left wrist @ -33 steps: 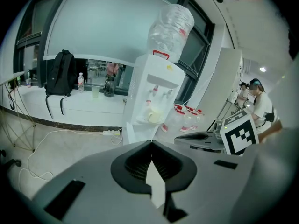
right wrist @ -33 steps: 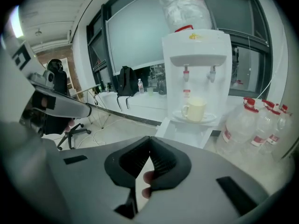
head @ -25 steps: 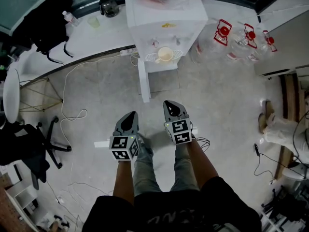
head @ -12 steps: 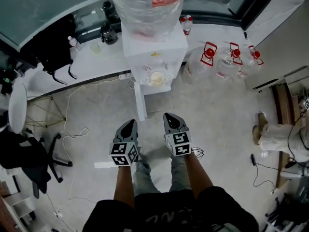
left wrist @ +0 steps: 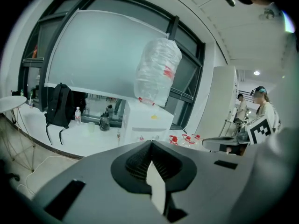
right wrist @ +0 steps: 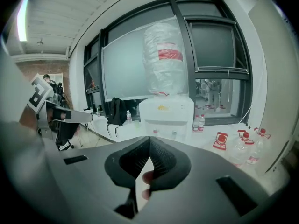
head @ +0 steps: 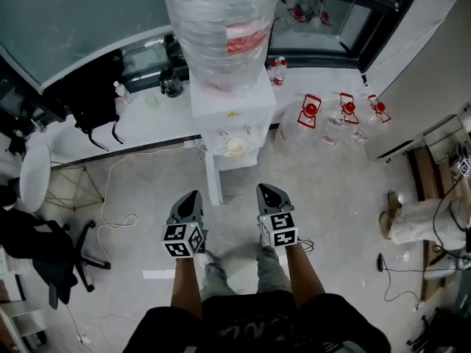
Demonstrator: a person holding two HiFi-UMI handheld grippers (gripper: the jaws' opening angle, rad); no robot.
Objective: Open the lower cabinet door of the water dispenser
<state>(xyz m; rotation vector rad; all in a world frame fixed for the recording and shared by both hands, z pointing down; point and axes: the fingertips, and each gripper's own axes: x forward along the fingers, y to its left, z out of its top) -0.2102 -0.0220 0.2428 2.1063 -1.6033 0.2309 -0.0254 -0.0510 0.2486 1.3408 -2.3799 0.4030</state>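
Note:
The white water dispenser (head: pixel 232 105) stands ahead with a large plastic-wrapped bottle (head: pixel 221 28) on top and a cup on its tap tray. Its lower cabinet (head: pixel 213 171) shows only as a narrow white strip below the tray. I cannot tell how the door stands. My left gripper (head: pixel 193 195) and right gripper (head: pixel 266 188) hover side by side in front of the dispenser, apart from it. Both are shut with nothing in them. In the left gripper view the dispenser (left wrist: pixel 147 120) rises above the shut left gripper (left wrist: pixel 150 142). In the right gripper view the dispenser (right wrist: pixel 166 113) rises above the shut right gripper (right wrist: pixel 150 138), and the cabinet is hidden.
Several red-capped water jugs (head: pixel 338 120) stand right of the dispenser. A low white ledge (head: pixel 147 127) at its left carries a black backpack (head: pixel 96 98) and small bottles. An office chair (head: pixel 44 241) and a floor cable (head: pixel 118 219) lie left. A person's legs (head: pixel 419 215) are at right.
Both grippers have risen, still shut and side by side. The head view has tilted up, so the whole bottle on the dispenser has come into the frame.

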